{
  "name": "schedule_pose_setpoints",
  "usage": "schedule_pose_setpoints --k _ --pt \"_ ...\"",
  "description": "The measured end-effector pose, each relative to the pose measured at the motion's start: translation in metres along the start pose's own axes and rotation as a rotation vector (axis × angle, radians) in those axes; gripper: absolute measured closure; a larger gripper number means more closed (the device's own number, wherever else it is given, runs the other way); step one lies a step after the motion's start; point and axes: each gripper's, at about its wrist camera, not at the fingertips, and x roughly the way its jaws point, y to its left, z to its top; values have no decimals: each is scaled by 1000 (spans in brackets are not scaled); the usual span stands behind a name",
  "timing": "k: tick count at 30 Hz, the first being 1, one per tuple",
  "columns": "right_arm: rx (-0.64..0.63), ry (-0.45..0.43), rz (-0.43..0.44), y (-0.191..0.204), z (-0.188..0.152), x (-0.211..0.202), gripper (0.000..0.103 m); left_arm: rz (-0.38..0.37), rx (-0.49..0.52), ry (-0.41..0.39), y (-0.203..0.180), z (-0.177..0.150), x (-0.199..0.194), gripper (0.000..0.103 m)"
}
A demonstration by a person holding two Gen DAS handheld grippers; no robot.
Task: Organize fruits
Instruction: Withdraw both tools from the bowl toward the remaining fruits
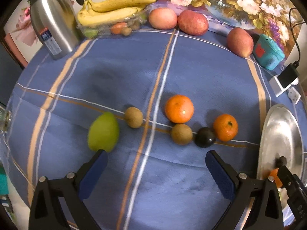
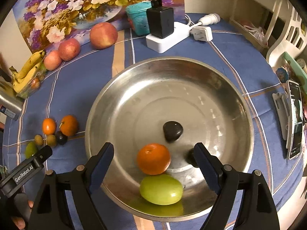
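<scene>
The right gripper (image 2: 153,164) hangs wide open over the steel bowl (image 2: 119,88), low in the frame, an orange (image 2: 153,158) loose between its fingers beside a green fruit (image 2: 161,189), perhaps a mango. The left gripper (image 1: 156,164) gapes empty; kiwis (image 1: 181,134) and tangerines (image 1: 179,108) lie mid-frame.

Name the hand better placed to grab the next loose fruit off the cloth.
Left: its open hand-held gripper hovers by the green fruit; the right hand-held gripper is over the bowl.
</scene>
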Motion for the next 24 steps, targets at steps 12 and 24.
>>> schedule_pose_setpoints --k 12,24 --pt "-45 -13 -8 26 -4 -1 17 26 -123 47 31 11 6 0" --pt "-57 -28 57 60 -6 -1 17 89 -87 -2 58 21 1 0"
